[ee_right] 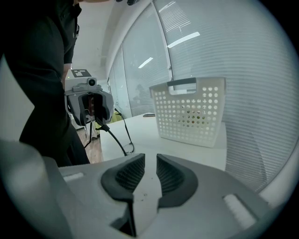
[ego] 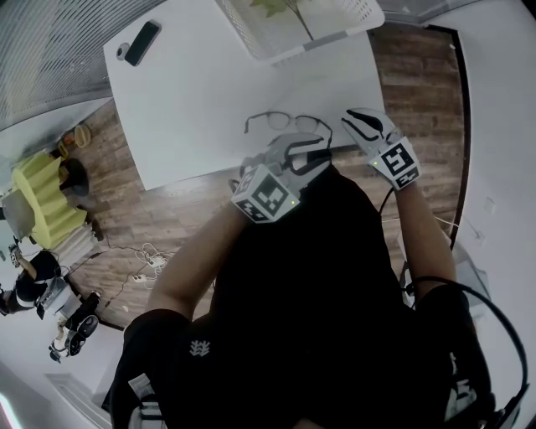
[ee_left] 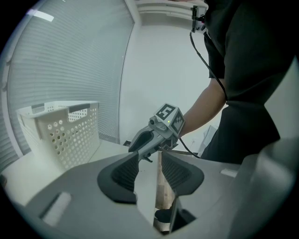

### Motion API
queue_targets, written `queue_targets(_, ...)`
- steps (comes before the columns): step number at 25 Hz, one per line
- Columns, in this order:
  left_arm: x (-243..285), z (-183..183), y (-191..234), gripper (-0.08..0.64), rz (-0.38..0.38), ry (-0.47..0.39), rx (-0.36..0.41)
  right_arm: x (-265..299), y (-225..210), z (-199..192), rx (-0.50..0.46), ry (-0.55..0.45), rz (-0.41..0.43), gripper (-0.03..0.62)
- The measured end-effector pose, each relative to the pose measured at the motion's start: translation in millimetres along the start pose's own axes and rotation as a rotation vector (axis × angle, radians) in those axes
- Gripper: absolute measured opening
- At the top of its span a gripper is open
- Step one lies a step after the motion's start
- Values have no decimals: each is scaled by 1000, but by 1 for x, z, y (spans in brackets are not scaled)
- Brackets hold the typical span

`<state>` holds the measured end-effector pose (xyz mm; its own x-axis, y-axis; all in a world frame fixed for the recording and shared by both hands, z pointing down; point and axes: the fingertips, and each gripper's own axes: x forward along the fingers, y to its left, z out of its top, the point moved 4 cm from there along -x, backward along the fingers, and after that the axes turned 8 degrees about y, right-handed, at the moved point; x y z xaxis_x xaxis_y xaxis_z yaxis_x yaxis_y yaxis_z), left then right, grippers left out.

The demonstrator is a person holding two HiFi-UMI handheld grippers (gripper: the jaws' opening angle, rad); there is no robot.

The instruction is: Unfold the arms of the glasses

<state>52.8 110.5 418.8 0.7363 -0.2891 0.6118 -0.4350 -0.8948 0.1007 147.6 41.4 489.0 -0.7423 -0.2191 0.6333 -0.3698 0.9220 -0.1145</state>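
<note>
The black thin-framed glasses point(ego: 285, 124) lie on the white table point(ego: 193, 109) near its front edge. In the right gripper view one arm of the glasses point(ee_right: 112, 137) slopes up from the frame to just under my left gripper point(ee_right: 92, 114); whether they touch I cannot tell. My left gripper point(ego: 308, 157) hovers just in front of the glasses. In its own view the left gripper point(ee_left: 149, 163) has its pads apart, with nothing between them. My right gripper point(ego: 356, 117) is to the right of the glasses. Its own view shows the right gripper point(ee_right: 150, 161) with a narrow, empty gap.
A white perforated basket point(ego: 293, 25) stands at the table's far edge, beyond the glasses. A dark phone point(ego: 141, 42) lies at the far left corner. Wooden floor surrounds the table, with a yellow chair point(ego: 42, 197) off to the left.
</note>
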Motion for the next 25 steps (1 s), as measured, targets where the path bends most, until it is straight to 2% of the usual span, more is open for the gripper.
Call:
queue_targets(3,-19,1,9,164,53,-27,-10,-5,-3,7,7,-21,-15,67)
queue_targets(6,-49,7,27,152,151,-77,-40,-12,-3,20,26,-55,-33,67)
queue_targets(11,-97,16,63,125,306,-146,-82,-33,-5,57,59,-179,-128,67)
queue_targets(14,-118,14,81,45,399,-157,-82,-43,-6,78,62,-221,-169,56)
queue_targets(16,-128,12,89,7,435,-166,-97,-47,-5,87,64,-240,-173,49)
queue_targets(21,-144,-4,102,6,516,-152,-147,-52,-3,98,74,-280,-180,42)
queue_targets(25,-148,-25,114,6,584,-127,-233,-65,-9,105,84,-300,-287,2)
